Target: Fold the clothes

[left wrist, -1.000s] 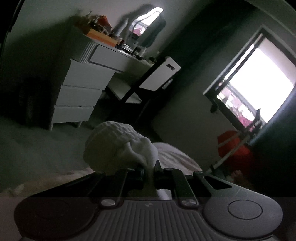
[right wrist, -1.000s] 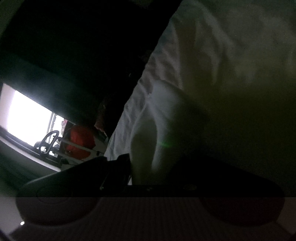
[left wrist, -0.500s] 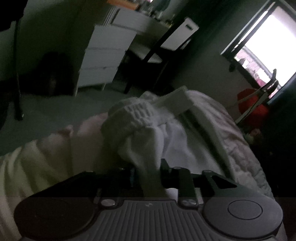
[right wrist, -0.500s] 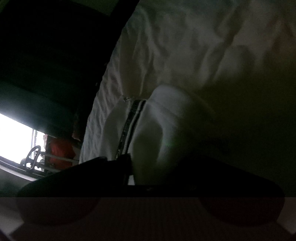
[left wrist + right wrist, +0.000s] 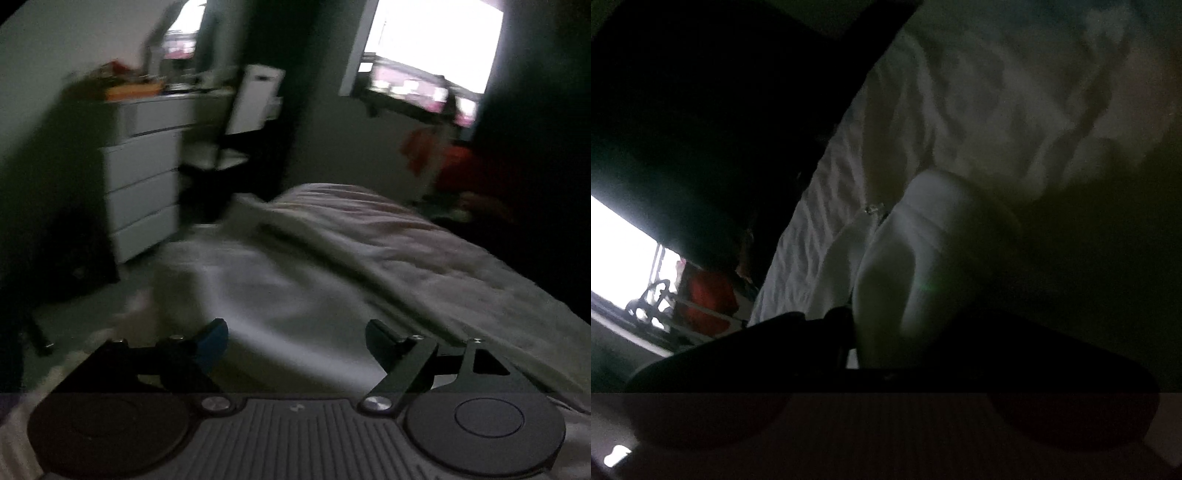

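Left gripper (image 5: pixel 295 341), jaws opening and empty, above white crumpled fabric garment (image 5: pixel 280 295); right gripper (image 5: pixel 886 343) clamps a fold of it.

left wrist: low over bed (image 5: pixel 424 251), faces window (image 5: pixel 436 44) and drawers (image 5: pixel 144 192) | right wrist: close, tilted, along bed (image 5: pixel 979 122) | shared: bed, window (image 5: pixel 617 240)

Right gripper (image 5: pixel 886 347) jaws lost in darkness; dresser (image 5: pixel 144 177) clutter motion-blurred, unreadable.
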Action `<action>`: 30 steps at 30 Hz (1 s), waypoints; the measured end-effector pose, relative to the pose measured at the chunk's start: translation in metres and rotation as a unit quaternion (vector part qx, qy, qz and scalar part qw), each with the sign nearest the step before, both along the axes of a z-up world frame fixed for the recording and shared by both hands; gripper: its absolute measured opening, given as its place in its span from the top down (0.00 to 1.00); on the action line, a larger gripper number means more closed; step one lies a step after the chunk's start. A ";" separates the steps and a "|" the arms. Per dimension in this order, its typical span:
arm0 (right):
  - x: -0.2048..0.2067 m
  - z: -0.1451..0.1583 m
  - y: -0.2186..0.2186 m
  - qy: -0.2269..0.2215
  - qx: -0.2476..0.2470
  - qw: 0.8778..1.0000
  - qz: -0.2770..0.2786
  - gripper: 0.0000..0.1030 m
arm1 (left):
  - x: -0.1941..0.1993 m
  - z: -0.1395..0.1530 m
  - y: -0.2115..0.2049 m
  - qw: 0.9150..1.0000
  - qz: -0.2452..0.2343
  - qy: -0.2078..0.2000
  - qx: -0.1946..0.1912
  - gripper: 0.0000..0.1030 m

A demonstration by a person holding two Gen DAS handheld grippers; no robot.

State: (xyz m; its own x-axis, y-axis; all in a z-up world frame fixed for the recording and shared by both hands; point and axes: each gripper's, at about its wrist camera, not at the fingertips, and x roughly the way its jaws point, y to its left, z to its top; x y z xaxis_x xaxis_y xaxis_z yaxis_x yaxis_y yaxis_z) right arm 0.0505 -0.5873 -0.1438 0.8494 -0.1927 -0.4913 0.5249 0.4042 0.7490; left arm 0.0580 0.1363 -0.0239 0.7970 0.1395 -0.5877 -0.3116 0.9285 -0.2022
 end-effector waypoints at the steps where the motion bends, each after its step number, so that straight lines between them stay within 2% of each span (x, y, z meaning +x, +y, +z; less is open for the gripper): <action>1: 0.001 0.002 0.001 0.007 -0.012 1.000 0.002 0.85 | 0.004 -0.001 -0.016 1.000 -0.017 -0.004 -0.003 0.18; 5: 0.005 0.006 0.007 0.042 -0.056 0.998 0.012 0.85 | 0.026 -0.019 -0.093 0.995 -0.098 -0.014 0.020 0.17; 7: 0.007 0.002 0.006 0.049 -0.053 0.997 0.010 0.85 | 0.039 -0.036 -0.129 0.990 -0.137 -0.018 0.042 0.16; 11: 0.010 0.001 0.005 0.054 -0.054 0.997 0.008 0.85 | 0.055 -0.077 -0.175 0.976 -0.179 -0.011 0.125 0.16; 13: 0.014 0.004 0.008 0.061 -0.078 0.995 0.013 0.85 | 0.064 -0.103 -0.182 0.971 -0.184 0.022 0.153 0.15; 15: 0.016 0.004 0.013 0.070 -0.104 0.992 0.017 0.85 | 0.071 -0.120 -0.179 0.970 -0.188 0.049 0.149 0.15; 23: 0.026 0.029 0.036 0.089 -0.194 0.977 0.019 0.85 | 0.078 -0.127 -0.169 0.971 -0.193 0.053 0.131 0.14; 26: 0.031 0.046 0.056 0.087 -0.256 0.962 0.028 0.85 | 0.078 -0.123 -0.166 0.972 -0.193 0.054 0.119 0.14; 30: 0.034 0.080 0.101 0.051 -0.355 0.932 0.045 0.85 | 0.076 -0.114 -0.164 0.975 -0.194 0.046 0.102 0.14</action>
